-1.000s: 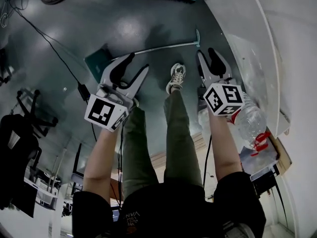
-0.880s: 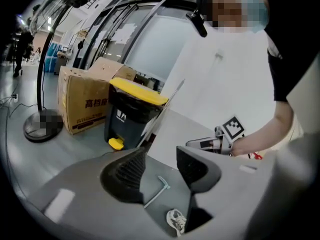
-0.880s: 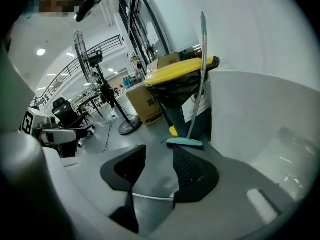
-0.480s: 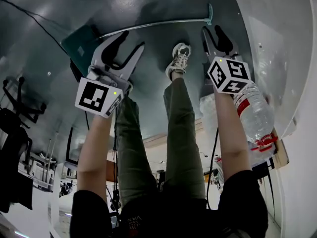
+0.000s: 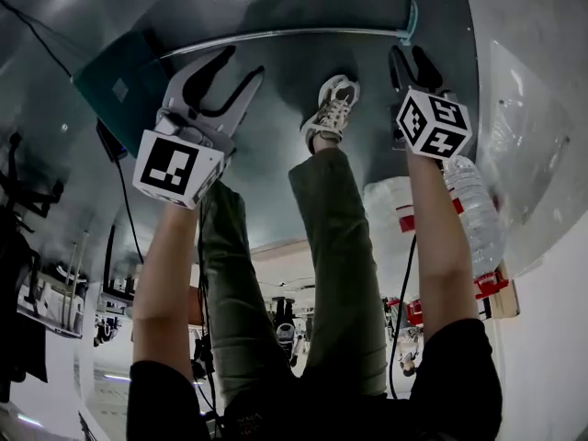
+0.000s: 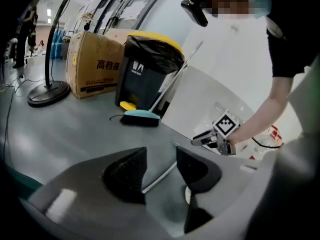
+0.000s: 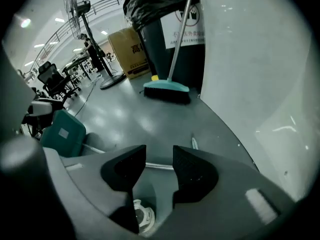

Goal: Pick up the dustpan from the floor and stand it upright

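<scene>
The dustpan lies flat on the grey floor: its teal pan [image 5: 118, 83] is at the upper left, and its long metal handle [image 5: 285, 35] runs right to a teal grip [image 5: 411, 16]. My left gripper [image 5: 241, 62] hovers open just short of the handle, near the pan end. My right gripper [image 5: 409, 55] is open too, close to the grip end. In the left gripper view the handle [image 6: 159, 175] shows between the open jaws of the left gripper [image 6: 160, 156]. From the right gripper [image 7: 159, 156] I see the pan [image 7: 62, 133] at left and the handle [image 7: 160, 166] beyond the jaws.
The person's shoe [image 5: 333, 108] stands on the floor between the grippers. A broom [image 7: 167, 89] leans by a black bin [image 7: 165, 24], with a cardboard box [image 6: 92, 69] and a fan stand [image 6: 47, 91] beyond. A white panel [image 5: 524, 108] lines the right; water bottles [image 5: 478, 219] sit below it.
Both grippers have moved forward and down toward the dustpan handle, and the view has tilted so the dustpan sits closer. Both stay open and hold nothing.
</scene>
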